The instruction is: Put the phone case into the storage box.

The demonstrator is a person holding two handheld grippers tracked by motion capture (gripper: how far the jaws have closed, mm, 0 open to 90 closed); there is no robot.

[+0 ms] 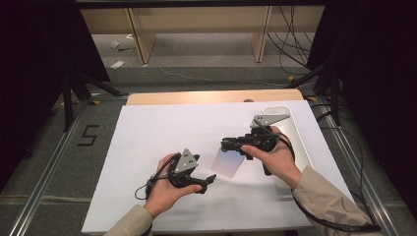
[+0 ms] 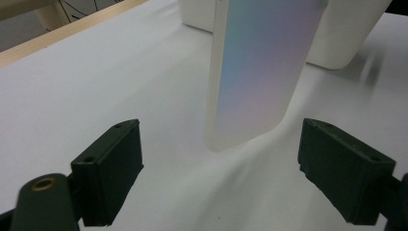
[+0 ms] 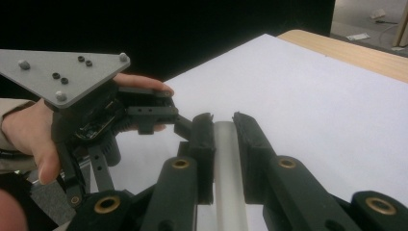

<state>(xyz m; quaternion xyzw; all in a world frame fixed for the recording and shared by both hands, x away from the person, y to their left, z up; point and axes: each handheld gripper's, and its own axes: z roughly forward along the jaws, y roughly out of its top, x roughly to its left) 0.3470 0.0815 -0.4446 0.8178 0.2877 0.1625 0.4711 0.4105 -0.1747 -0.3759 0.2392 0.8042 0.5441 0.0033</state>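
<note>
The right gripper [image 1: 227, 144] clamped the edge of a thin iridescent phone case [image 1: 227, 162], holding it tilted just above the desk [image 1: 147, 132], apparently offering it to the left gripper [image 1: 209, 181], whose jaws stood open just short of it. A white tray [image 1: 295, 129] sat at the white-covered desk's far right; grey floor and cables lay beyond.

Panel [image 2: 260, 72]: top edge cut off at 12 o'clock in the left gripper view; in the right gripper view only its thin edge [image 3: 228, 168] shows, the faces hidden between the pads. Tray [image 2: 337, 33]: cropped at 12 o'clock, its middle hidden behind the panel. Left gripper [image 2: 221, 173]: body cut off at 6 o'clock. Right sleeve [image 1: 329, 201]: cropped at 6 o'clock in the high view. Debris [image 1: 117, 64] on the floor at 11 o'clock: too small to identify.
</note>
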